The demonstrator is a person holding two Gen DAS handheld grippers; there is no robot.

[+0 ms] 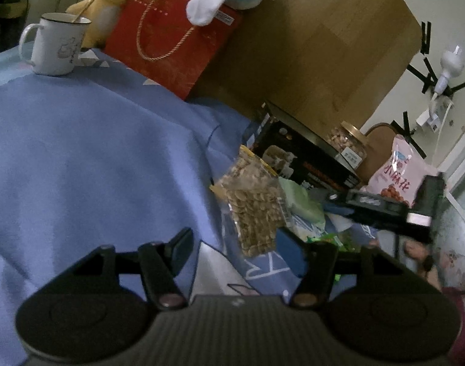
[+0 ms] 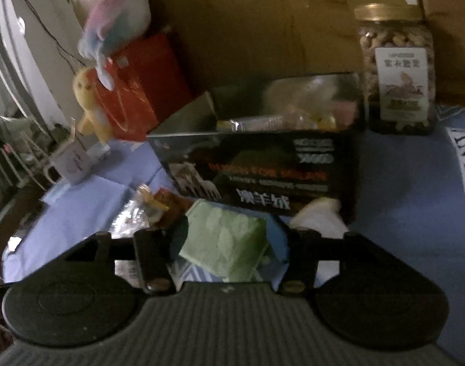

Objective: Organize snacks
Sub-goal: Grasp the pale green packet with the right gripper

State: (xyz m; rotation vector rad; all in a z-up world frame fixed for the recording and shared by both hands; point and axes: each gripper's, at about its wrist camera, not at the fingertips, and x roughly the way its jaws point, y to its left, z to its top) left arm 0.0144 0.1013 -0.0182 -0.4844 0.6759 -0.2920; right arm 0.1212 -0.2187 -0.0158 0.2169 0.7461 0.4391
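Two close wrist views, shared black box [image 1: 305, 158]

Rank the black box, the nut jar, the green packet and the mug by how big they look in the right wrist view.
1. black box, clearly largest.
2. and 3. nut jar and green packet look about alike; the packet sits between the right gripper fingers, close to the camera, so I won't rank them.
4. mug, smallest, though farther off.

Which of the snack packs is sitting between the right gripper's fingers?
The pale green pack. It lies in the right gripper between its fingers; the clear nut bag and pink bag lie elsewhere in the pile.
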